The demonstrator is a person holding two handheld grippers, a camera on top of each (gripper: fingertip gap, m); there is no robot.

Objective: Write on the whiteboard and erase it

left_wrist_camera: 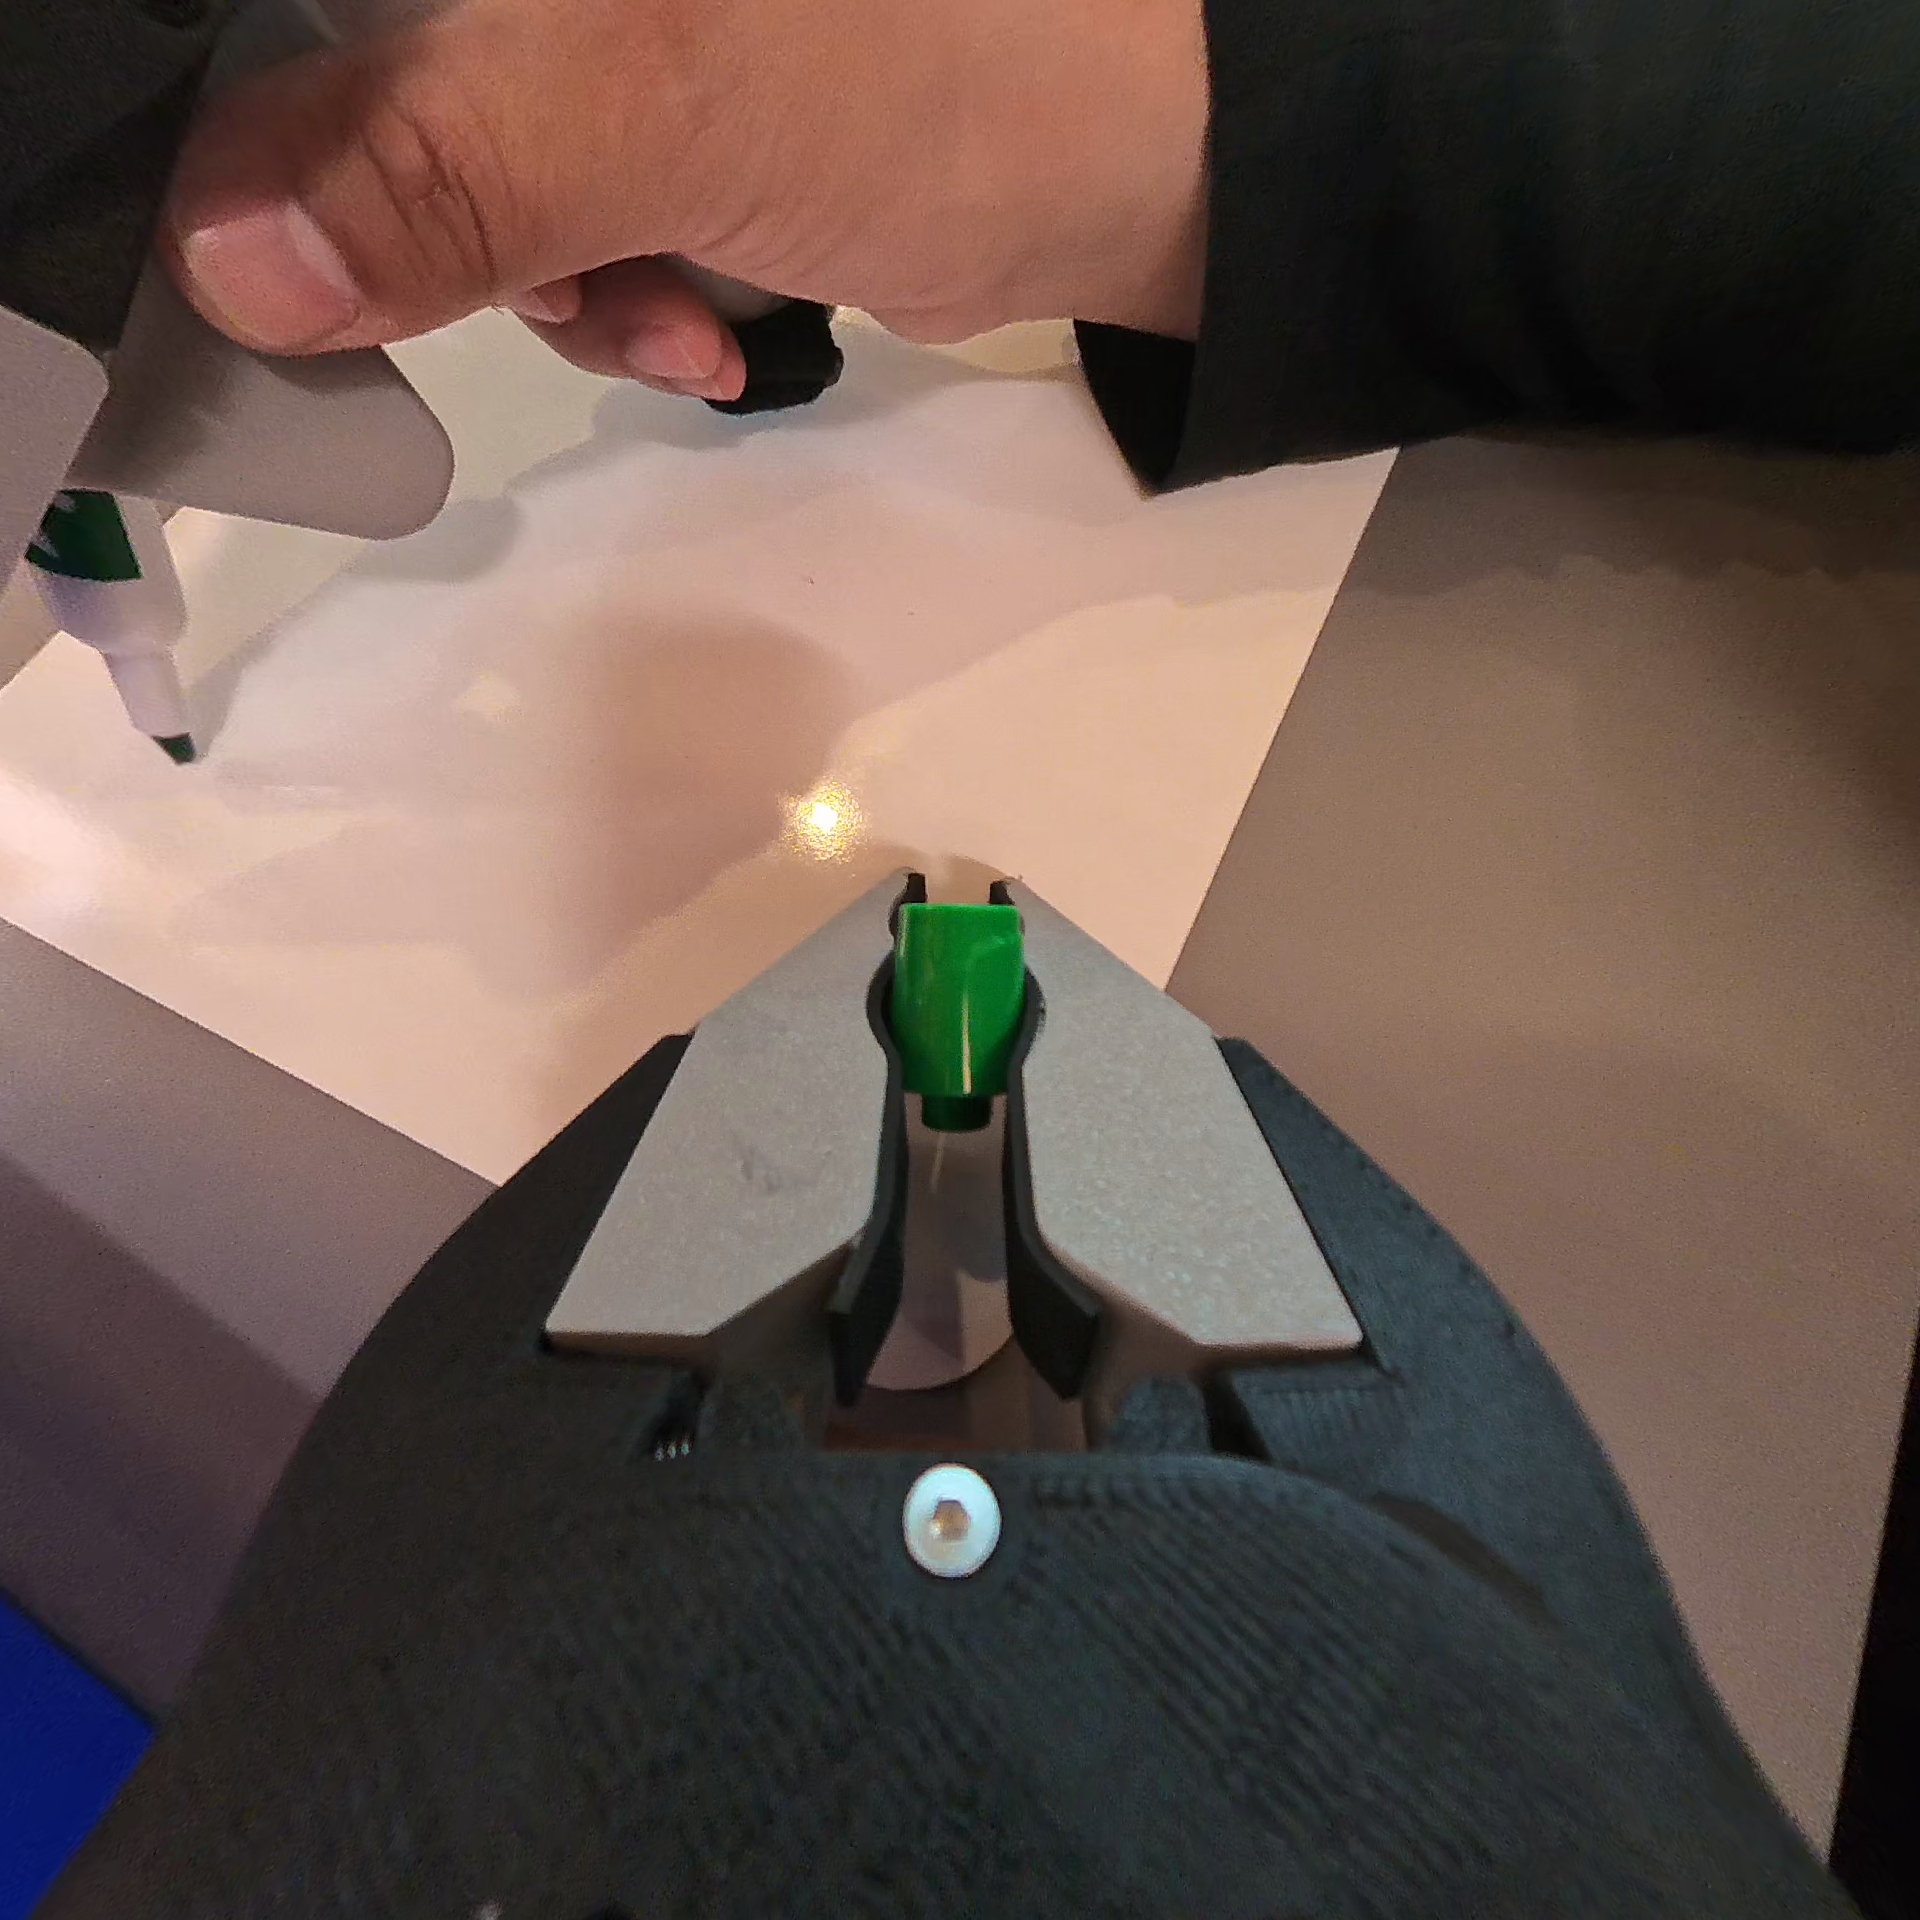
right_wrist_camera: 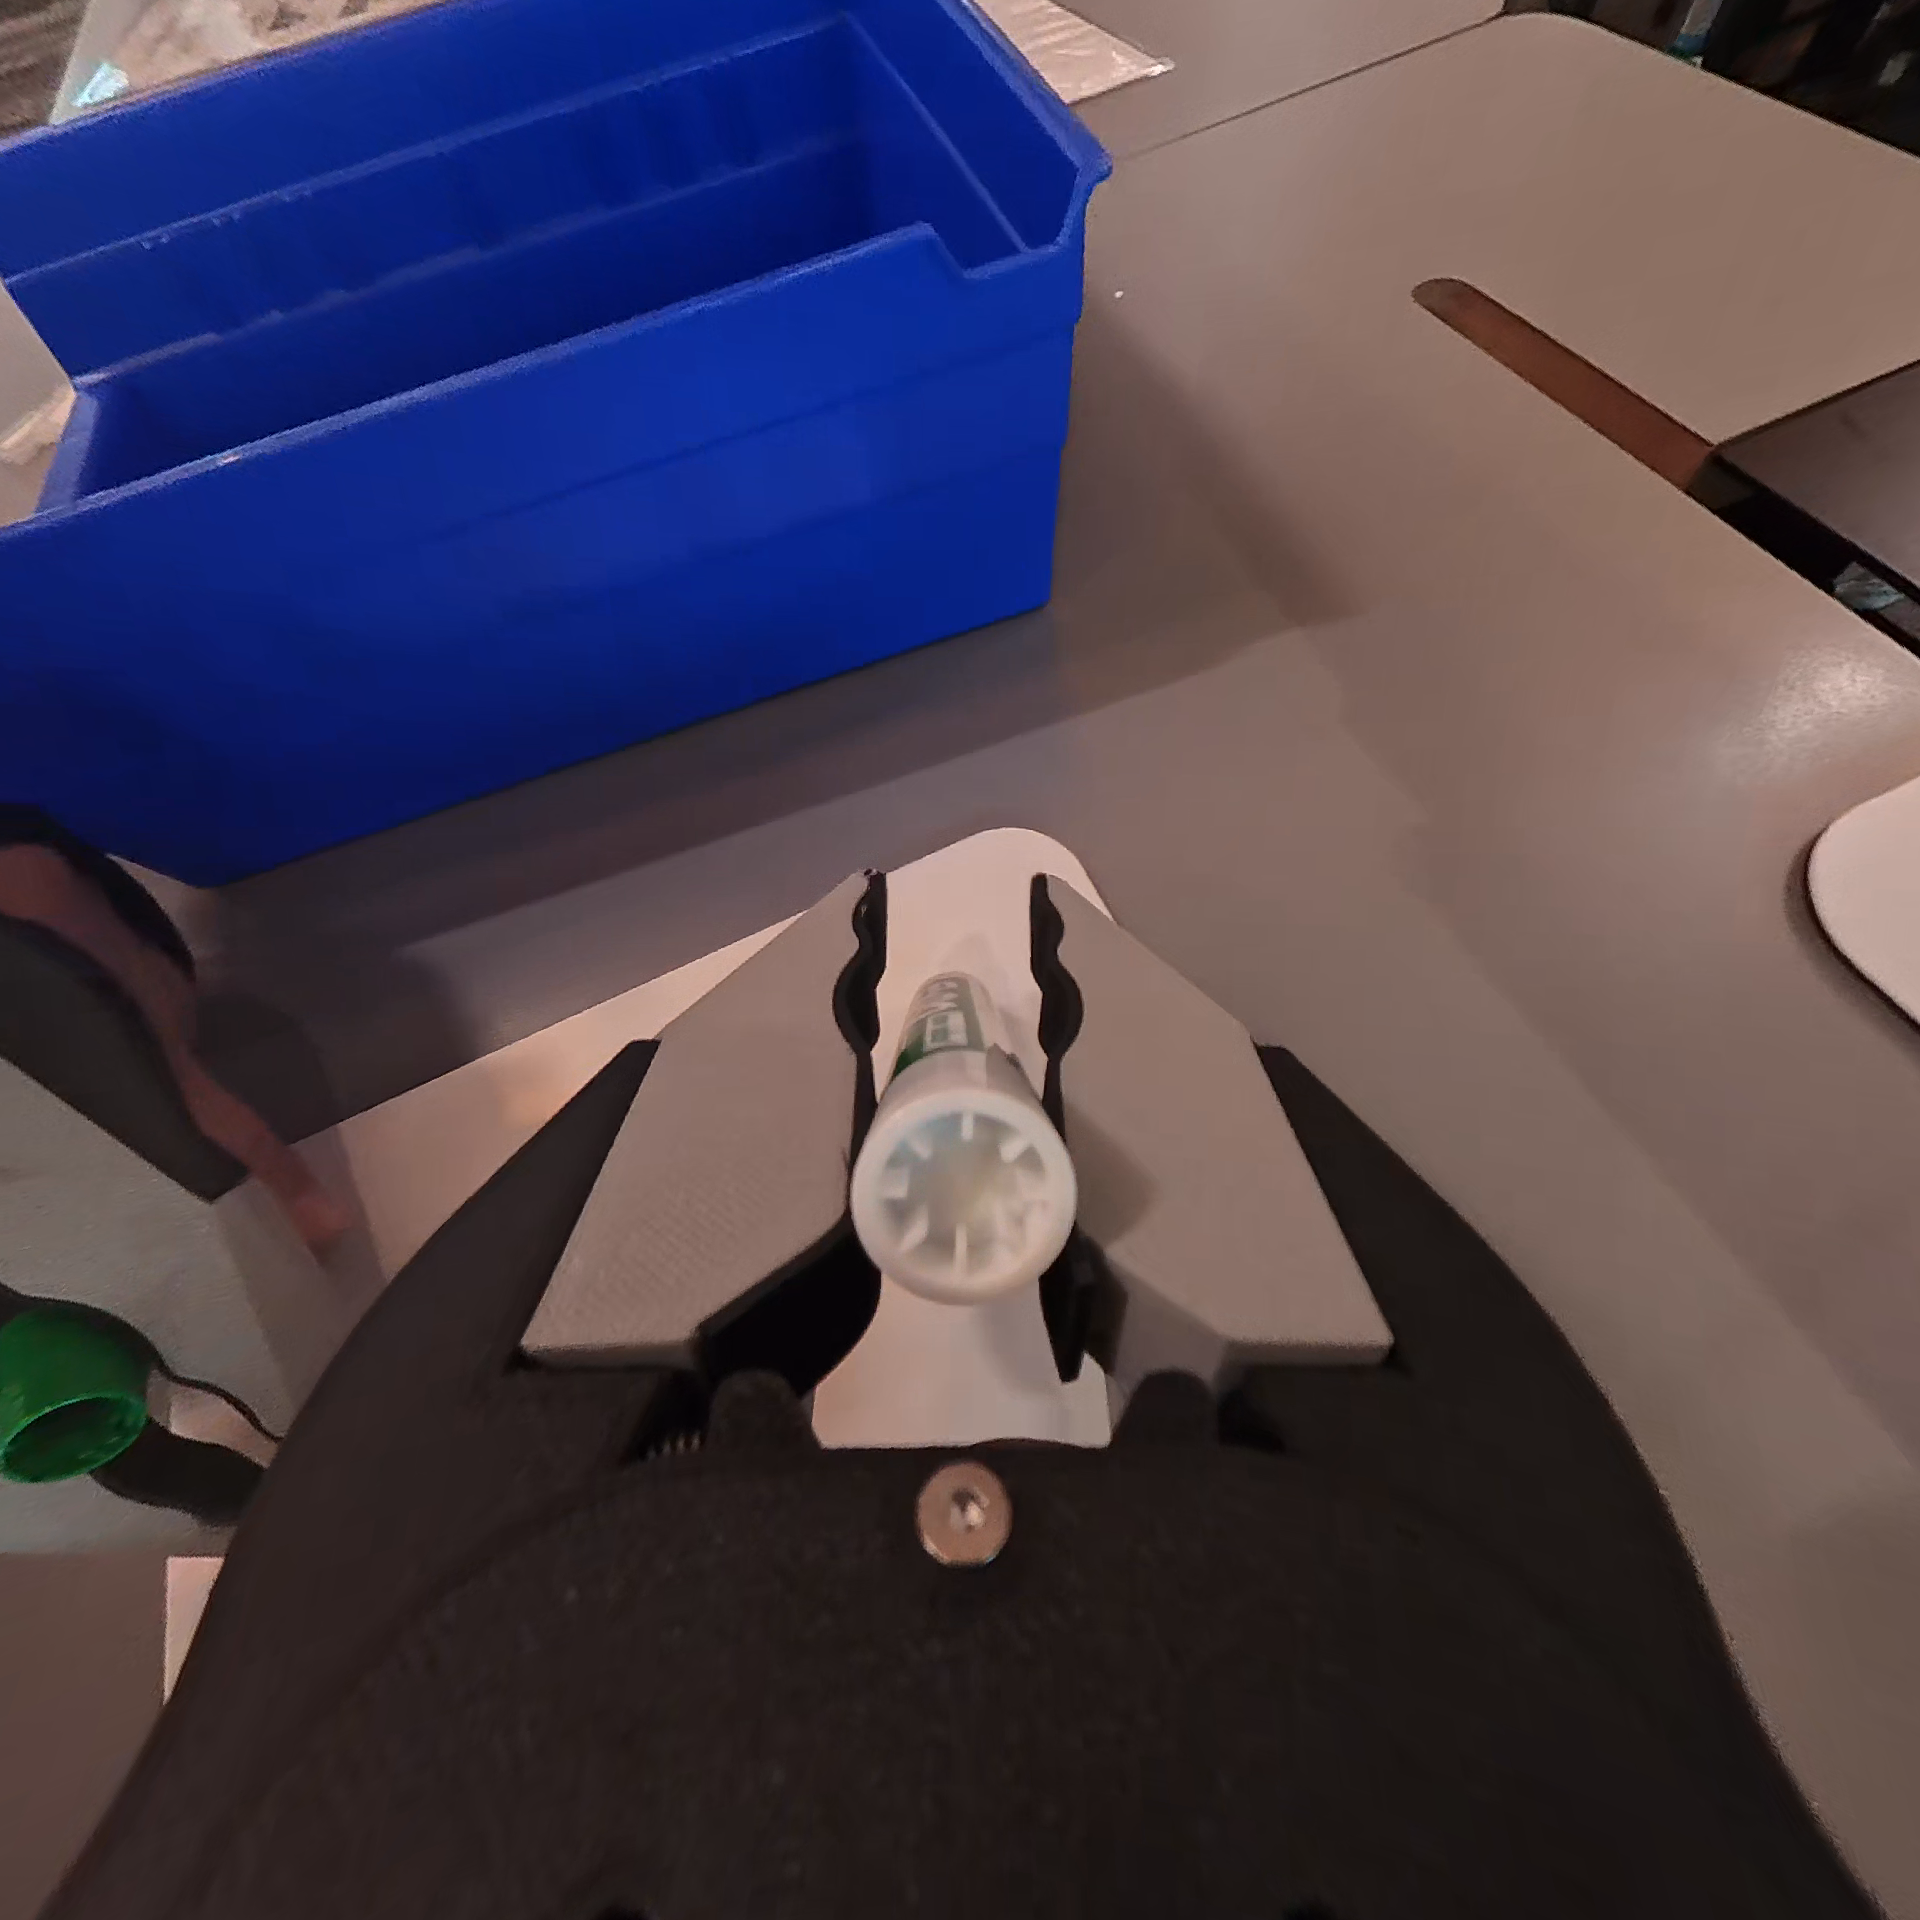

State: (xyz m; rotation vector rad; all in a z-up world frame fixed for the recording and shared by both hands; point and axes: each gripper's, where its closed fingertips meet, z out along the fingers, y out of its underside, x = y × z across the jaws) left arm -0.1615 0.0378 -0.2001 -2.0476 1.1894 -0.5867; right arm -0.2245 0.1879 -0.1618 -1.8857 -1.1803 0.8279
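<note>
Left tool (left_wrist_camera: 956,904): closed on the green cap (left_wrist_camera: 958,1003), low over the whiteboard (left_wrist_camera: 727,675).
Right tool (right_wrist_camera: 961,935): clamped on the marker (right_wrist_camera: 961,1122); tip beneath it, at or just above the board.
Slip risk: the marker sits skewed; writing pressure could twist it.
Drop risk: the cap may slip out.

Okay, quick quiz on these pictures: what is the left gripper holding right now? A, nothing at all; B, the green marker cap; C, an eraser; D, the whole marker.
B: in the left wrist view the left gripper is shut on the green cap, while the uncapped marker sits in the right gripper, its tip down at the whiteboard.
</note>
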